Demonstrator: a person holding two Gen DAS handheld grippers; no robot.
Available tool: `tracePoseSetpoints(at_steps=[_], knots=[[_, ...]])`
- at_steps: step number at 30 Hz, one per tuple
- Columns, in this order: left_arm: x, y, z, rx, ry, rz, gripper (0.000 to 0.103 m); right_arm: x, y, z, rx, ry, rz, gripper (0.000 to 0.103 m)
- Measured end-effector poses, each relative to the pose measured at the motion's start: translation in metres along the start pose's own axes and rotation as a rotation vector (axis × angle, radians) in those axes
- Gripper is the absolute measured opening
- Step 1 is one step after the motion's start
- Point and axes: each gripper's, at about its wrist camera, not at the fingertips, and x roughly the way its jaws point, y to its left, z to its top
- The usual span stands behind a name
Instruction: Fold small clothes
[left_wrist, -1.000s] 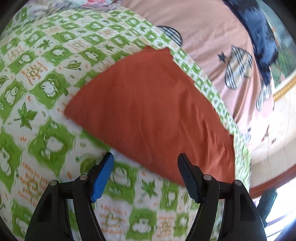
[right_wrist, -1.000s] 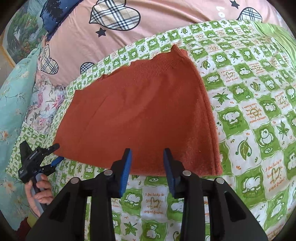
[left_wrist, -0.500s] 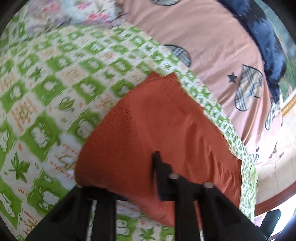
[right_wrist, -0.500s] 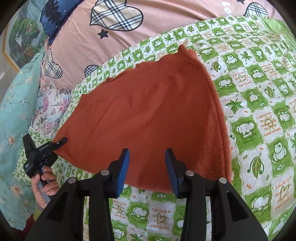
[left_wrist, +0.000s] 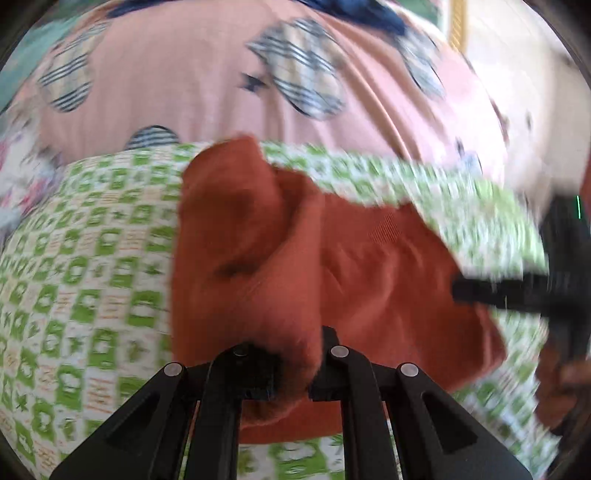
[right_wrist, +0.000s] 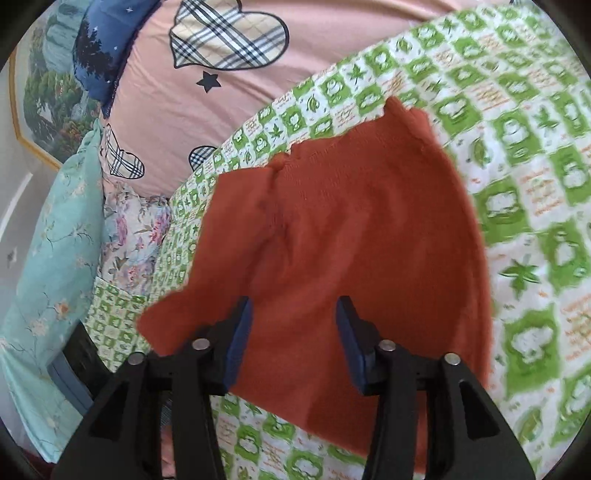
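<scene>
A rust-orange knitted garment lies on a green-and-white patterned blanket. My left gripper is shut on the garment's left hem corner, lifted and carried over the rest, so the cloth bunches into a raised fold. The left wrist view is blurred by motion. My right gripper is open, its blue pads just above the garment's near edge, holding nothing. The right gripper also shows in the left wrist view at the right, over the garment's far side.
A pink quilt with plaid hearts lies beyond the blanket. A teal floral pillow and a flowered cloth sit at the left. A framed landscape picture hangs behind.
My left gripper closed on the garment's left hem corner and swung it up and across to the right. My right gripper moved forward over the near hem and stayed open.
</scene>
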Motion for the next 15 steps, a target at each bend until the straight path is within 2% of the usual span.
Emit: tracePoseSetpoints(at_steps=[3, 4, 6, 12, 13, 14, 15], knots=[[0.018, -0.026, -0.018, 0.105, 0.037, 0.034, 0.01, 0.026, 0.004, 0.01, 0.011, 0.05, 0.032, 0.055], [0.02, -0.036, -0.024, 0.157, 0.029, 0.071, 0.01, 0.036, 0.008, 0.015, 0.002, 0.065, 0.036, 0.055], [0.019, -0.041, -0.031, 0.206, 0.014, 0.089, 0.01, 0.055, 0.018, 0.024, -0.019, 0.093, 0.047, 0.055], [0.012, -0.038, -0.031, 0.228, -0.007, 0.069, 0.008, 0.118, 0.042, 0.057, -0.069, 0.163, 0.062, 0.056], [0.011, -0.038, -0.031, 0.233, -0.011, 0.069, 0.008, 0.127, 0.047, 0.059, -0.086, 0.176, 0.064, 0.049], [0.011, -0.038, -0.03, 0.238, -0.013, 0.069, 0.008, 0.131, 0.051, 0.06, -0.103, 0.174, 0.06, 0.037], [0.009, -0.039, -0.031, 0.244, -0.015, 0.065, 0.008, 0.131, 0.057, 0.062, -0.133, 0.17, 0.049, 0.02]])
